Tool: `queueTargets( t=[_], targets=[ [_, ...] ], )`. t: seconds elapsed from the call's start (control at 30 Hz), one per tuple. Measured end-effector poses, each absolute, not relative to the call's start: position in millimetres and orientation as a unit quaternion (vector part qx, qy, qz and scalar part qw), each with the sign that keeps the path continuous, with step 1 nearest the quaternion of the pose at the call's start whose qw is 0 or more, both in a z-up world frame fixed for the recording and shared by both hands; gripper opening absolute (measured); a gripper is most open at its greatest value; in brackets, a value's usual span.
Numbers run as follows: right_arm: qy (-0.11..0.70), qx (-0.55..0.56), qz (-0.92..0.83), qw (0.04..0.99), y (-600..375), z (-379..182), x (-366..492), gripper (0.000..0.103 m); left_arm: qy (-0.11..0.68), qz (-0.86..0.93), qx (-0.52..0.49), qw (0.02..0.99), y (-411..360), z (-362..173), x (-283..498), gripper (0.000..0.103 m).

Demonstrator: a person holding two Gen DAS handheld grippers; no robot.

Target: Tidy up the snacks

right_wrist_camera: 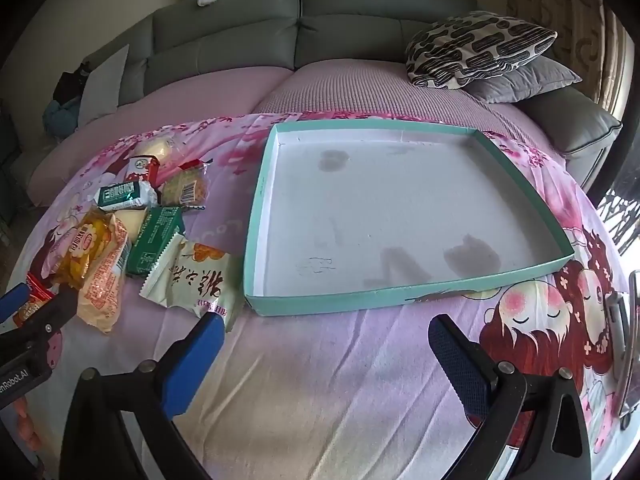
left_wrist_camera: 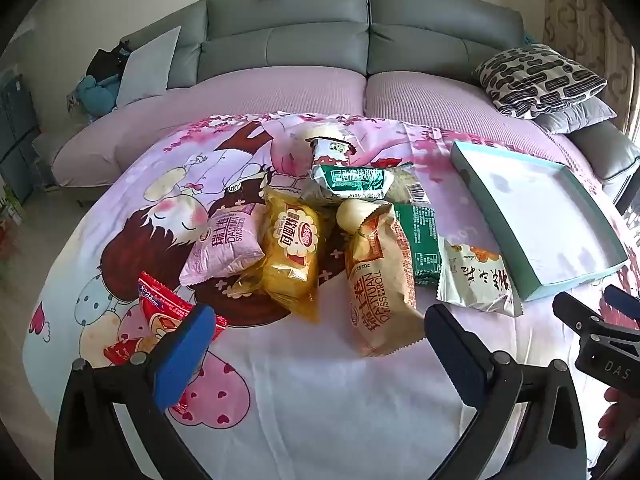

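Teal-walled shallow cardboard tray (right_wrist_camera: 400,292) with a white floor lies on the pink cartoon-print cloth (right_wrist_camera: 320,360), holding nothing. Left of it sits a loose heap of wrapped snacks (left_wrist_camera: 304,240): a pink pillow-shaped roll pack (left_wrist_camera: 224,246), a yellow crinkled packet (left_wrist_camera: 292,256), a tan roll packet (left_wrist_camera: 380,280). Left gripper (left_wrist_camera: 320,344) and right gripper (right_wrist_camera: 328,352) both hover spread wide, gripping nothing, near the heap and tray.

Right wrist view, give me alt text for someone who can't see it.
An empty teal tray with a white floor sits on a pink cartoon sheet, beyond the open right gripper. A pile of snack packets lies left of it, a grey sofa behind.
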State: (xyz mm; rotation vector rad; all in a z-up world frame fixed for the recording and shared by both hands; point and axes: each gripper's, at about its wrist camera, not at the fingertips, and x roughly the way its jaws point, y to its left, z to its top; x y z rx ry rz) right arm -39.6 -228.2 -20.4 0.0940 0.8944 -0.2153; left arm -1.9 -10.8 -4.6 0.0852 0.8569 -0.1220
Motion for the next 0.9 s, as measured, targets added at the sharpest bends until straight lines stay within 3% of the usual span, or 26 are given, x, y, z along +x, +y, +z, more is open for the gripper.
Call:
queueTargets(
  t=[0.9],
  targets=[
    [0.435, 0.041, -0.105, 0.893, -227.3, -23.6, -39.2, 0.103, 0.416, -0.06, 0.044, 0.907, -13.3, -6.6, -2.7, 0.103]
  ],
)
